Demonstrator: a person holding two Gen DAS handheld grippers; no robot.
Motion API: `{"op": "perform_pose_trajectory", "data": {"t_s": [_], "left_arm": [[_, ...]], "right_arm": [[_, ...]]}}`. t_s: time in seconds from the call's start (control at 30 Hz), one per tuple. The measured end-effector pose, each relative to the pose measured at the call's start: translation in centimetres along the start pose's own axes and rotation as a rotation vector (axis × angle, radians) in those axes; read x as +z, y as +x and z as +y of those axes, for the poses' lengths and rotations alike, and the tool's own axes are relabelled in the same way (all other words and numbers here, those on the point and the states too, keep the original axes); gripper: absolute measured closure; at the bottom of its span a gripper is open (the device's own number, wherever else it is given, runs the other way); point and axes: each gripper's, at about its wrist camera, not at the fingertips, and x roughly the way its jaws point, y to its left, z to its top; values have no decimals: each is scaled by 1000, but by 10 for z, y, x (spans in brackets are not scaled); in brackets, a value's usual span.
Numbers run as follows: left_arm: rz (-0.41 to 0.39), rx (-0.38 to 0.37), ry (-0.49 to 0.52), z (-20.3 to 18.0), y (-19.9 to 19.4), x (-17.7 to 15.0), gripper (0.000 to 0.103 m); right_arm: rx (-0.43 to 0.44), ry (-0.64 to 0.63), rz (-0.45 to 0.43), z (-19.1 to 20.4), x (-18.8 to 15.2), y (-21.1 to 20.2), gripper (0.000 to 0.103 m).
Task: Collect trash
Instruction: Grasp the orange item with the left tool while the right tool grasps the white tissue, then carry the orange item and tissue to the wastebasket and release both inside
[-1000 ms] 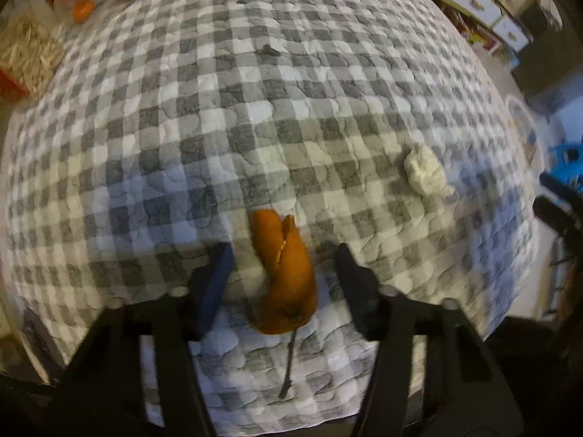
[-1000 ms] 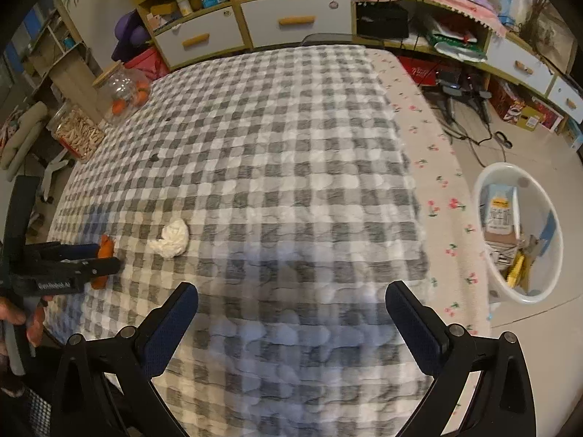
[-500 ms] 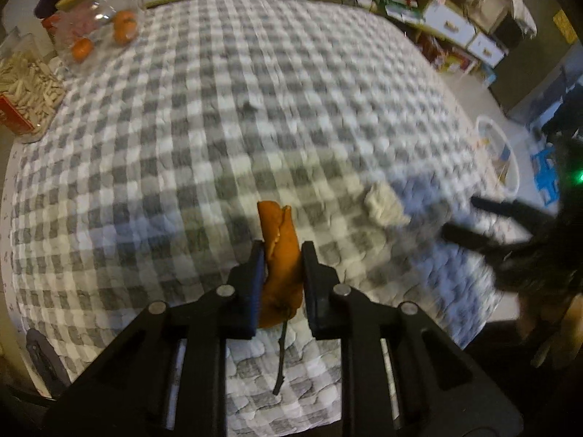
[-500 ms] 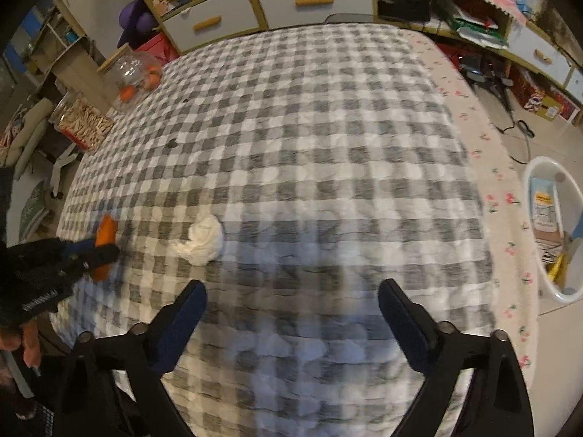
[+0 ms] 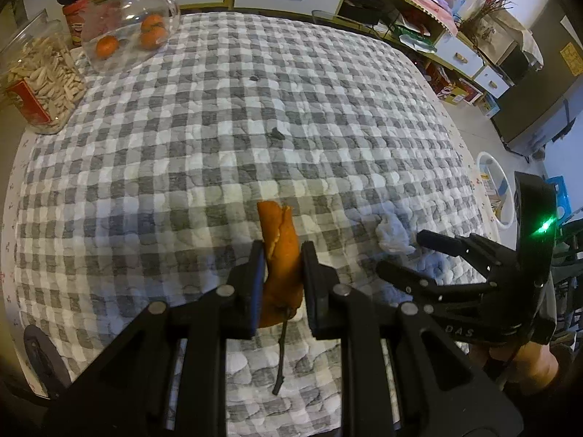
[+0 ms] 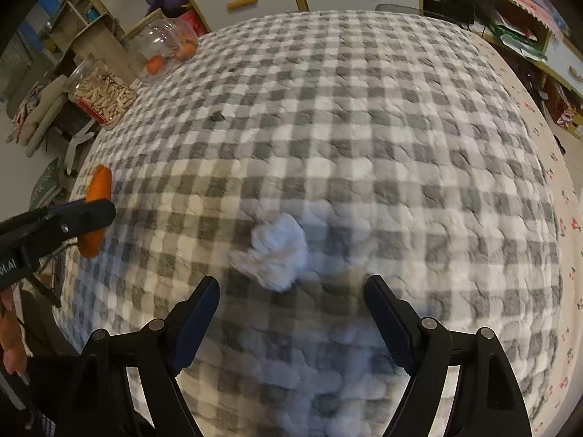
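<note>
My left gripper [image 5: 281,251] is shut on an orange peel [image 5: 280,255] with a thin dark stem, lifted a little above the grey-and-white checked quilt [image 5: 218,145]. The peel [image 6: 97,189] and the left gripper [image 6: 91,211] also show at the left edge of the right wrist view. A crumpled white tissue [image 6: 278,251] lies on the quilt just ahead of my right gripper [image 6: 291,291], whose jaws are closing; the tissue sits beyond the fingertips, untouched. In the left wrist view the tissue [image 5: 391,235] lies beside the right gripper [image 5: 404,251].
A small dark scrap [image 5: 276,133] and a tiny dark speck [image 5: 252,78] lie farther back on the quilt. A glass jar with oranges [image 5: 127,29] and a jar of seeds [image 5: 36,73] stand at the far left. A white bin [image 5: 497,185] sits on the floor to the right.
My left gripper closed on the orange peel and lifted it off the quilt. My right gripper moved left and down toward the white tissue while its jaws narrowed.
</note>
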Motion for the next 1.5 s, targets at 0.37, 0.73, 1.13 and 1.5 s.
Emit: {"op": "perform_pose_trajectory", "data": {"t_s": [0.37, 0.73, 1.13, 1.5], "left_arm": [[0, 17, -28, 19, 0, 2, 82], [-30, 3, -20, 2, -4, 12, 82], [-41, -20, 30, -40, 3, 26, 82], [-54, -60, 68, -96, 16, 40, 82]], "right_arm": [[-15, -41, -37, 22, 19, 15, 73], [-28, 6, -91, -11, 15, -16, 77], [-73, 138, -152, -86, 5, -66, 77], [-150, 332, -209, -186, -14, -116, 77]]}}
